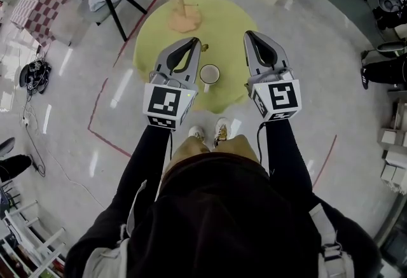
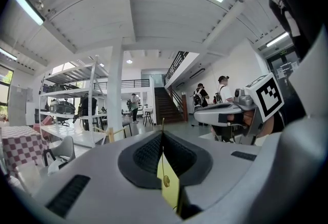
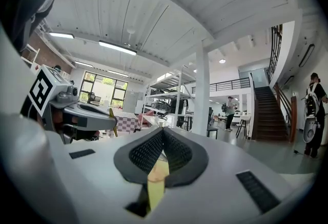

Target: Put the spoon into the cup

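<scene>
Head view | one cup (image 1: 210, 74) | one spoon (image 1: 204, 48) clamped in left gripper (image 1: 193, 41) | right gripper (image 1: 249, 35) closed, empty

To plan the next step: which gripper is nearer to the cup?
Left. The left gripper hangs just left of the cup; the right gripper is farther off, to its right.

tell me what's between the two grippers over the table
The white cup stands on the yellow table between the left gripper and the right gripper. This shows in the head view, where the cup is closer to the left one.
</scene>
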